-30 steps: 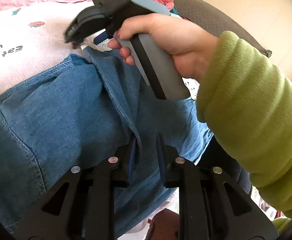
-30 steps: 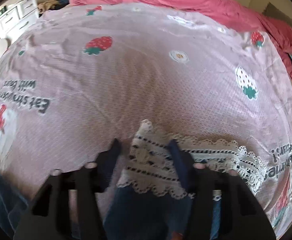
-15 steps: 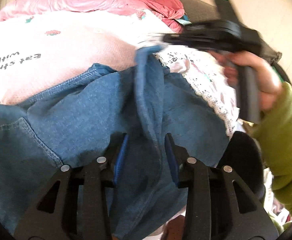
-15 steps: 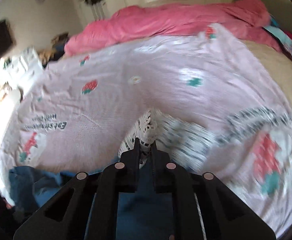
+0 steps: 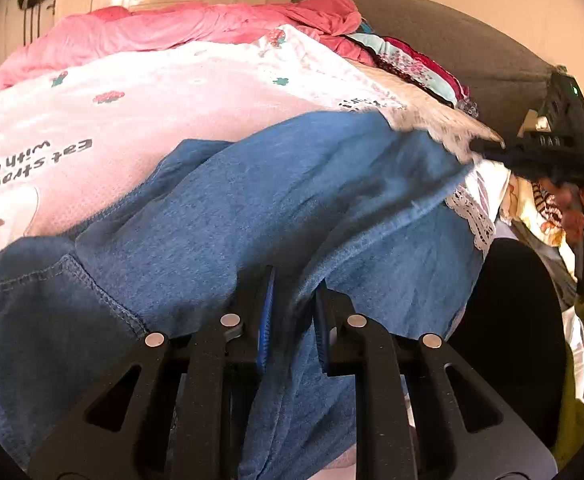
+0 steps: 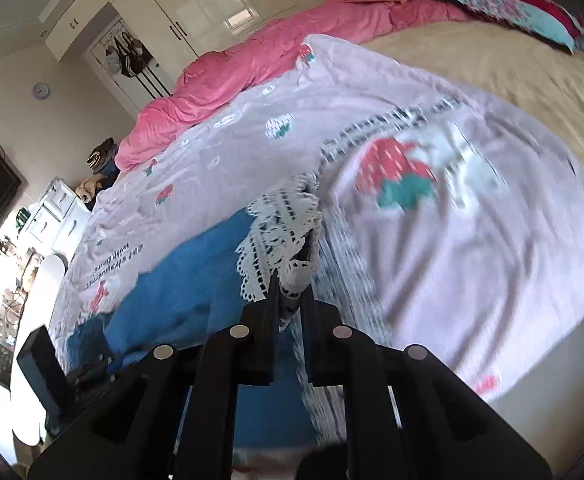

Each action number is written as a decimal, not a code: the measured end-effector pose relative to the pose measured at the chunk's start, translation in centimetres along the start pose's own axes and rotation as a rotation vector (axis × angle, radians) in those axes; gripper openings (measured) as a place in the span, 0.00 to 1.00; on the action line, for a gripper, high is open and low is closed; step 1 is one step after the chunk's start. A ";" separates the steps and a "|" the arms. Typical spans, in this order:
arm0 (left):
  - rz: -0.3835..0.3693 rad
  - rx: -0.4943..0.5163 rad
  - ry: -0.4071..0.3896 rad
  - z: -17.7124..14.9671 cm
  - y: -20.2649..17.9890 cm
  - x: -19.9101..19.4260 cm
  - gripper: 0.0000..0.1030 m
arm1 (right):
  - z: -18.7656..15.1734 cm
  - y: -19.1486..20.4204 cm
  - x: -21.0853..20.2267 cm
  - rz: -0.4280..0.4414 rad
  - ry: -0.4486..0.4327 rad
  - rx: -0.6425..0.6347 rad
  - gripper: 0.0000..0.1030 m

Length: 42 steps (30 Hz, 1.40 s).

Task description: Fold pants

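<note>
While you stretch: pants (image 5: 292, 200) lie on the bed (image 6: 492, 220).
Right gripper (image 6: 292, 300): now pinching lace hem, pulled off the waist.
Left gripper (image 5: 290, 312): fingers closing on denim there.
Meaning: leg drawn taut for folding.

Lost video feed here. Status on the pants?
Left gripper closing on denim fold. Right gripper shut on lace hem. Pants stretched between them over blanket. Nothing blocking.

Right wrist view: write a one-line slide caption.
Right gripper shut on the lace hem of blue denim pants above a strawberry-print blanket.
</note>
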State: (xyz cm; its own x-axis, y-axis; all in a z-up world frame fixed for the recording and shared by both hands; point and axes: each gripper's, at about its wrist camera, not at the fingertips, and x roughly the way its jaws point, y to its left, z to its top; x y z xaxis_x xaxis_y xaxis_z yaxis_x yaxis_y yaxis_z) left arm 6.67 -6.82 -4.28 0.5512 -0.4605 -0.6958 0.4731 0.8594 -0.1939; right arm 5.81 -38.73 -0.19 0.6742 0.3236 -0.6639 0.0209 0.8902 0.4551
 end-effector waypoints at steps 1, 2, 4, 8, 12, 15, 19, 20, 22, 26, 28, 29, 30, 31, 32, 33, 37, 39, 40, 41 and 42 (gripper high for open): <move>-0.002 0.008 -0.002 0.1 -0.2 0.1 0.10 | -0.6 -0.4 0.0 -0.006 0.016 0.011 0.10; -0.002 0.015 -0.004 0.1 -0.4 0.1 0.10 | -1.0 -0.8 0.1 -0.004 0.031 0.017 0.10; -0.002 0.030 -0.008 0.0 -0.7 0.3 0.10 | -1.8 -1.5 0.6 0.004 0.057 0.042 0.14; 0.004 0.057 0.000 -0.4 -1.4 0.5 0.09 | -2.5 -2.1 1.0 0.006 0.072 0.058 0.36; -0.005 0.076 0.004 -0.4 -1.7 0.6 0.02 | -2.2 -2.8 1.3 0.025 0.066 0.092 0.26; -0.021 0.083 0.002 -0.4 -1.8 0.2 0.01 | -2.3 -3.0 0.9 0.028 0.063 0.082 0.10; -0.052 0.085 -0.010 -0.4 -2.0 -0.9 0.01 | -2.3 -3.1 -0.6 0.031 0.056 0.065 0.10; -0.058 0.089 -0.017 -0.4 -2.2 -1.6 0.01 | -2.4 -3.1 -1.0 0.031 0.056 0.059 0.10; -0.072 0.104 -0.037 -0.5 -2.6 -2.9 0.01 | -2.7 -3.0 -1.8 0.041 0.065 0.050 0.10; -0.094 0.135 -0.051 -1.5 -3.3 -4.8 0.01 | -4.0 -2.9 -2.7 0.035 0.103 0.002 0.10; -0.090 0.146 -0.023 -2.1 -3.5 -4.4 0.01 | -4.7 -2.9 -2.6 0.026 0.125 -0.014 0.10; -0.090 0.150 -0.010 -2.3 -3.6 -4.1 0.01 | -5.1 -2.9 -2.6 0.016 0.132 -0.019 0.10; -0.086 0.154 0.011 -2.4 -3.6 -3.5 0.01 | -5.2 -3.0 -2.4 0.008 0.138 -0.021 0.10; -0.085 0.158 0.033 -2.6 -3.7 -3.0 0.01 | -5.5 -3.2 -2.2 -0.002 0.146 -0.013 0.10; -0.085 0.163 0.045 -2.6 -3.6 -2.7 0.01 | -5.6 -3.4 -2.1 -0.007 0.152 -0.008 0.10; -0.083 0.173 0.061 -2.8 -3.7 -2.3 0.01 | -5.7 -3.5 -2.0 -0.012 0.157 -0.007 0.10; -0.073 0.164 0.095 -3.3 -3.3 -1.2 0.03 | -6.1 -3.6 -1.5 -0.046 0.183 -0.017 0.10; -0.061 0.172 0.113 -3.5 -3.2 -0.7 0.03 | -6.2 -3.8 -1.1 -0.062 0.188 -0.019 0.10; -0.057 0.178 0.119 -3.6 -3.2 -0.6 0.03 | -6.2 -4.0 -1.0 -0.067 0.190 -0.020 0.10; -0.055 0.181 0.119 -3.6 -3.3 -0.5 0.03 | -6.2 -4.1 -1.0 -0.068 0.190 -0.021 0.10; -0.056 0.184 0.118 -3.6 -3.3 -0.6 0.03 | -6.2 -4.1 -1.0 -0.069 0.191 -0.022 0.11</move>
State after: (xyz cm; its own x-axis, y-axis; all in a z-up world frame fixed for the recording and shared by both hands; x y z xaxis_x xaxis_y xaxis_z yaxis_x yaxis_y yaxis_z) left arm 2.30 -8.60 -5.72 0.4414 -0.4683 -0.7654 0.6241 0.7731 -0.1131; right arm 0.53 -40.74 -5.10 0.5196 0.3151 -0.7942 0.0445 0.9183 0.3934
